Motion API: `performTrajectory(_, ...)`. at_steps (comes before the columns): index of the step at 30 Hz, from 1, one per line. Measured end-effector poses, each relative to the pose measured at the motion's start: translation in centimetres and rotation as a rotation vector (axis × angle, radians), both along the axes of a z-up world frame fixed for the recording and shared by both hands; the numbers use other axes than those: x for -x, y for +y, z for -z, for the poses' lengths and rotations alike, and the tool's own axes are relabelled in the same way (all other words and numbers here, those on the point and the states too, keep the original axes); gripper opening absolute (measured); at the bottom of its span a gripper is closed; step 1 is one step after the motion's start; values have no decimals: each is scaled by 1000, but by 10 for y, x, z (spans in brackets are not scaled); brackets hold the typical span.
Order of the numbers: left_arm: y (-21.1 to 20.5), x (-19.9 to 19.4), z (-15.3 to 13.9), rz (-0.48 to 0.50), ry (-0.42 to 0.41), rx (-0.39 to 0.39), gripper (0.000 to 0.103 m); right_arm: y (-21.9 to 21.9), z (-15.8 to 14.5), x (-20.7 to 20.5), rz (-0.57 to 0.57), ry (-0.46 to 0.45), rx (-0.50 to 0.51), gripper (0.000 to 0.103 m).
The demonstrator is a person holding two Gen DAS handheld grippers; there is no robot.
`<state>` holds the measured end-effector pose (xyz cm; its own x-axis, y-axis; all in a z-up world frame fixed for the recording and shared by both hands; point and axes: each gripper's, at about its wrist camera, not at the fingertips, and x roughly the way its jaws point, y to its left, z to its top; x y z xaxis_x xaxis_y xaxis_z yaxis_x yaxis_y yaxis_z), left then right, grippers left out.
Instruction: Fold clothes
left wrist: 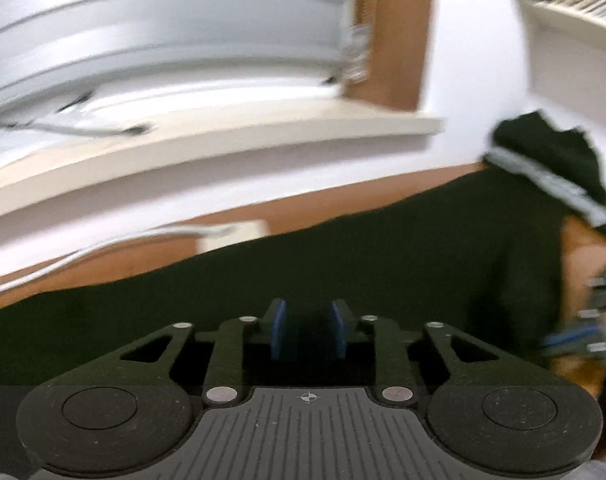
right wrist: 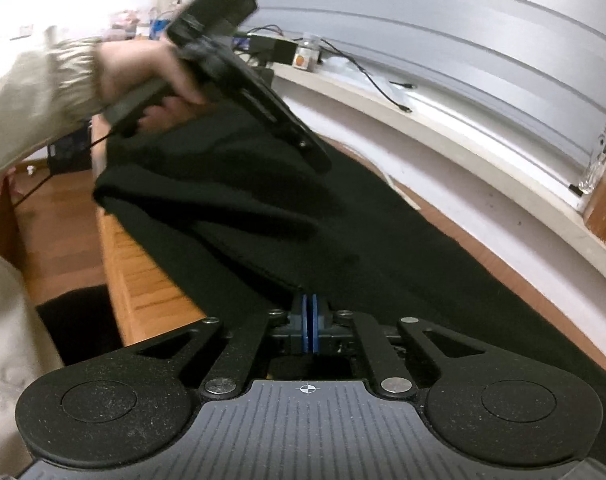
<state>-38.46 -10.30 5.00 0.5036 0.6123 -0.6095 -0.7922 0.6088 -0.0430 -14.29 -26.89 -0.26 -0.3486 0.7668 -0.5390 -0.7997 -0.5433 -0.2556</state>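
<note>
A dark, nearly black garment lies spread over the wooden table. A raised part with a grey band shows at the right. My left gripper hovers over the cloth, its blue pads apart with no cloth pinched between them. In the right wrist view the garment runs along the table, with a bunched fold on its left. My right gripper is shut on the near edge of that fold. A hand in a beige sleeve holds the left gripper above the cloth.
A pale window sill with cables, a black box and a small jar runs behind the table under grey blinds. A white flat item lies at the garment's far edge. The table's left edge drops to a wooden floor.
</note>
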Motion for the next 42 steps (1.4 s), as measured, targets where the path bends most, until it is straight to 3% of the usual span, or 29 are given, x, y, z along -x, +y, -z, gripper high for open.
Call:
performTrajectory(4,30,12,11,-54,32,10,55,-2,0,-2,8,16,0,4)
performTrajectory(7,42,13,19,-75,81,-12,55,-9,2,-3,11,27,8,3)
performTrajectory(9,47,14,25,-87,111,-25,47,-12,3,-4,13,35,15,3)
performTrajectory(13,49,19,29,-97,103,-38,47,-16,6,-7,22,42,18,1)
performTrajectory(14,49,18,29,-91,109,-50,50,-18,7,-8,25,44,19,1)
performTrajectory(16,51,13,26,-69,138,-78,64,-16,9,-10,32,52,18,1)
performTrajectory(18,54,8,23,-48,166,-102,70,-15,11,-11,36,61,19,1)
performTrajectory(22,71,-5,26,-7,203,-113,73,-15,11,-9,32,74,8,1)
performTrajectory(24,79,-9,31,13,215,-106,70,-15,11,-6,21,75,3,4)
performTrajectory(28,88,-12,32,35,171,-80,40,-12,13,5,-10,49,0,13)
performTrajectory(32,87,-13,35,61,161,-90,23,2,17,11,-30,51,26,25)
performTrajectory(33,86,-13,35,60,159,-90,11,5,18,10,-29,69,42,25)
performTrajectory(34,86,-13,35,59,157,-91,5,8,18,8,-27,89,58,24)
performTrajectory(36,85,-12,33,47,152,-103,3,13,19,4,-26,139,100,13)
performTrajectory(39,83,-10,23,11,131,-153,3,9,20,2,-23,155,107,9)
performTrajectory(42,87,-3,5,-32,51,-165,3,6,19,1,-22,168,117,5)
